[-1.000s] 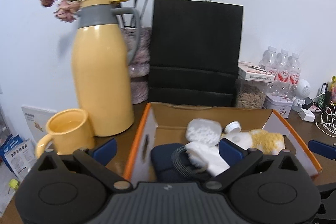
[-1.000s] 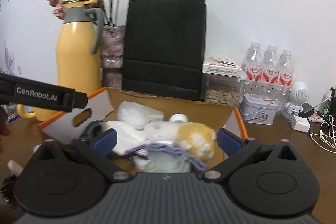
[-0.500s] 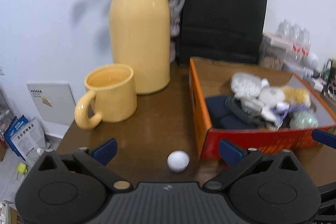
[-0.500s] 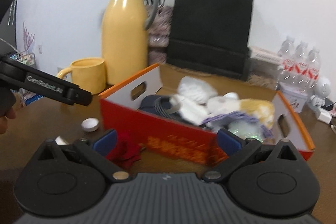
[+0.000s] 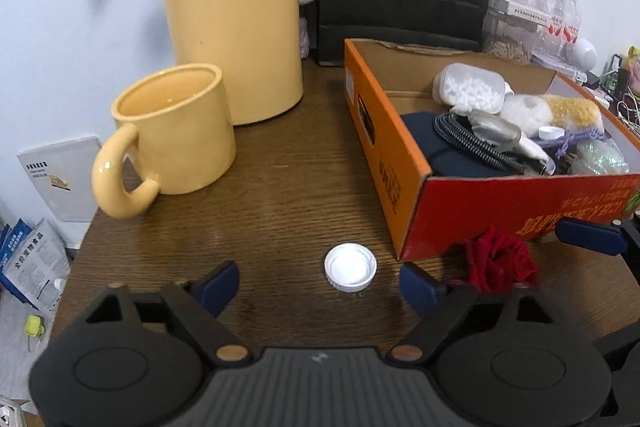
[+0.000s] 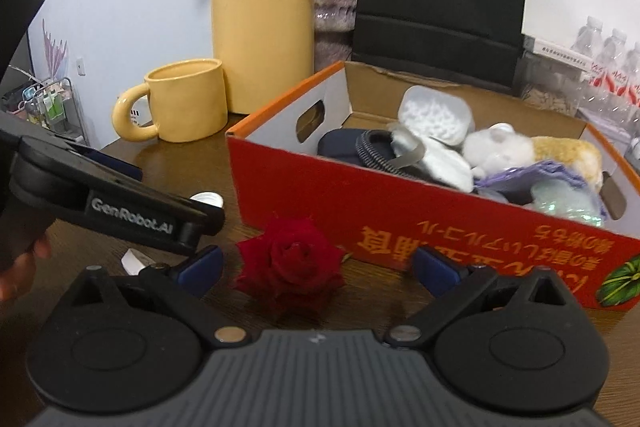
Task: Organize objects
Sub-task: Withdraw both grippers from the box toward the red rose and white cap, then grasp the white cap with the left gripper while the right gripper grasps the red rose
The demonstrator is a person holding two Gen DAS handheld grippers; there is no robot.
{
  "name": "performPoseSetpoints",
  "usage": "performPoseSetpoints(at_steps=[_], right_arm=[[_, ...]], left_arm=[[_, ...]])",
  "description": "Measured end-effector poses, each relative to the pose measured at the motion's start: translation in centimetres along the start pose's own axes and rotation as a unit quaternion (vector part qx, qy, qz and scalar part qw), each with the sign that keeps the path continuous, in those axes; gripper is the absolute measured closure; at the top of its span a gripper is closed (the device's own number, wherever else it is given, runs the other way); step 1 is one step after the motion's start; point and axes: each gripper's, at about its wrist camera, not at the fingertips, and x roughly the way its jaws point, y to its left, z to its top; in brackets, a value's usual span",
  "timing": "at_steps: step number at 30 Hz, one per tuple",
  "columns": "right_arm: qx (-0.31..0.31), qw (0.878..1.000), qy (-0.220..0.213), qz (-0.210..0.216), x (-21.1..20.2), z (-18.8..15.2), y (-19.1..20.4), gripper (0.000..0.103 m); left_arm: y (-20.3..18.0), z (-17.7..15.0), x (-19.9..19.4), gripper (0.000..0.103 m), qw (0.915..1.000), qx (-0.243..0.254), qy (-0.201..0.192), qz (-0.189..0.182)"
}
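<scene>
You are at the pickup step, with 2 loose things left on the desk (image 5: 280, 187) in front of the orange box (image 6: 400, 211). Your left claw (image 5: 318, 281) has just been narrowing but is well apart and holds nothing; the white cap (image 5: 350, 267) lies flat between its tips, untouched. Your right claw (image 6: 318, 269) stands wide and empty around the red rose (image 6: 290, 263).

Next, I judge, each claw must come lower and pinch, then lift over the box wall.

The box front is just beyond the rose, so room ahead is tight. The yellow mug (image 5: 172, 135) stands well clear to the left.
</scene>
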Motion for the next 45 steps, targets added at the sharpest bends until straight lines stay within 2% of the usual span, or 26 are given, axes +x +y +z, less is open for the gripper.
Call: performPoseSetpoints(at_steps=[8, 10, 12, 14, 16, 18, 20, 25, 29, 33, 45], right_arm=[[-0.001, 1.0, 0.009, -0.003, 0.7, -0.1, 0.4, 0.0], [-0.001, 1.0, 0.01, -0.003, 0.8, -0.2, 0.5, 0.003], [-0.002, 1.0, 0.012, -0.002, 0.9, -0.2, 0.5, 0.004], [-0.001, 1.0, 0.011, 0.001, 0.9, -0.2, 0.4, 0.012], [0.0, 1.0, 0.01, 0.005, 0.8, -0.3, 0.4, 0.017], [-0.001, 1.0, 0.012, 0.01, 0.8, -0.3, 0.5, 0.028], [-0.001, 1.0, 0.011, 0.019, 0.8, -0.3, 0.5, 0.048], [-0.004, 1.0, -0.002, 0.026, 0.2, -0.4, 0.7, 0.05], [-0.007, 1.0, -0.011, 0.025, -0.2, -0.5, 0.7, 0.051], [-0.01, 0.999, -0.02, 0.023, -0.9, -0.8, 0.6, 0.051], [0.008, 0.998, -0.064, 0.012, -5.2, -1.9, -1.9, 0.052]], left_arm=[[0.2, -0.1, 0.3, 0.037, 0.9998, -0.002, -0.008, -0.018], [-0.1, -0.1, 0.2, 0.048, 0.9998, 0.007, -0.013, -0.016], [-0.3, -0.2, 0.0, 0.054, 0.9996, 0.011, -0.018, -0.019], [-0.4, -0.3, -0.1, 0.059, 0.9994, 0.014, -0.022, -0.021], [-0.5, -0.4, -0.2, 0.076, 0.9993, 0.013, -0.026, -0.021], [-0.4, -0.4, -0.2, 0.076, 0.9993, 0.01, -0.028, -0.023], [-0.4, -0.5, -0.3, 0.076, 0.9993, 0.006, -0.03, -0.021], [-0.5, -0.8, -0.7, 0.076, 0.9992, 0.004, -0.038, -0.014], [-0.2, -0.9, -1.7, 0.076, 0.998, -0.006, -0.062, -0.007], [0.1, -0.9, -2.3, 0.076, 0.9968, -0.017, -0.076, 0.016], [-1.6, -2.7, -5.6, 0.076, 0.9907, -0.031, -0.122, 0.051]])
